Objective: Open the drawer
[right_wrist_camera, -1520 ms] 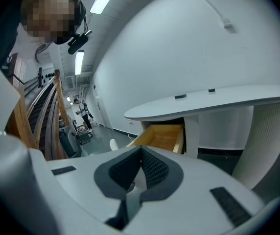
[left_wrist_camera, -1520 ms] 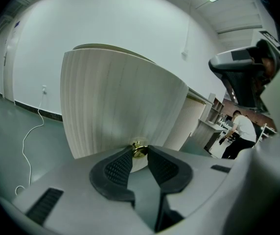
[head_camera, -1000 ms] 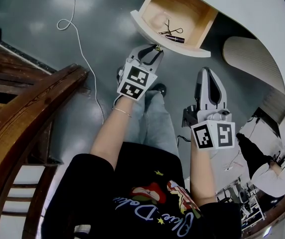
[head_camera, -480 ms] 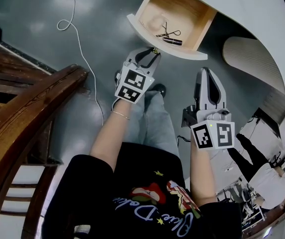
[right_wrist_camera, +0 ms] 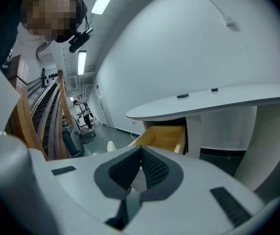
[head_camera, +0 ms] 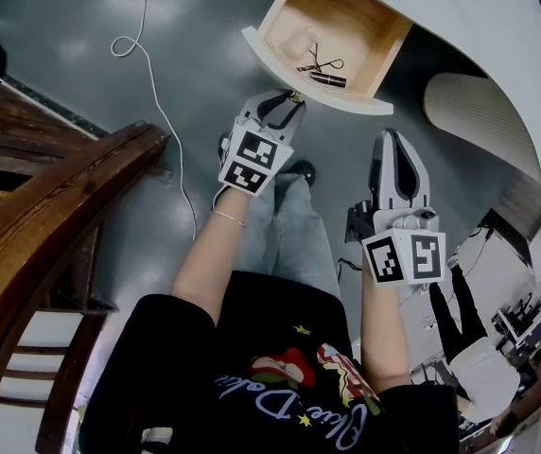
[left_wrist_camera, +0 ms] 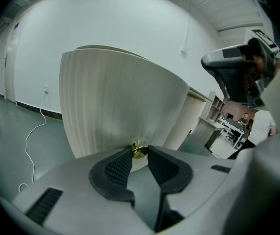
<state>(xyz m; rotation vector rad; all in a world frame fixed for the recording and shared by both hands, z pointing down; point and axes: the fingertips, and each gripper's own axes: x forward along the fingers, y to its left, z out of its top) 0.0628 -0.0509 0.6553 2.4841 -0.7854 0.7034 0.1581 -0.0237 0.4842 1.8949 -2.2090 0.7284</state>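
The drawer [head_camera: 332,22] stands pulled out from under the white desk [head_camera: 469,17], its wooden inside showing. Its white ribbed front [left_wrist_camera: 120,106] fills the left gripper view, with a small brass knob [left_wrist_camera: 139,149] at the bottom edge. My left gripper [left_wrist_camera: 140,153] is shut on that knob, one pad on each side. In the head view the left gripper [head_camera: 292,96] sits at the front's [head_camera: 318,97] near edge. My right gripper [head_camera: 391,140] hangs apart to the right, shut and holding nothing. From the right gripper [right_wrist_camera: 141,151] view the drawer [right_wrist_camera: 165,136] lies ahead.
A metal eyelash curler [head_camera: 320,61] and a dark tube [head_camera: 329,80] lie in the drawer. A ribbed white desk panel [head_camera: 479,112] stands right of it. A wooden stair rail [head_camera: 53,225] runs along the left, and a white cable [head_camera: 148,64] trails over the grey floor.
Both grippers and the drawer keep their places. Only a person at the lower right edge of the head view has shifted.
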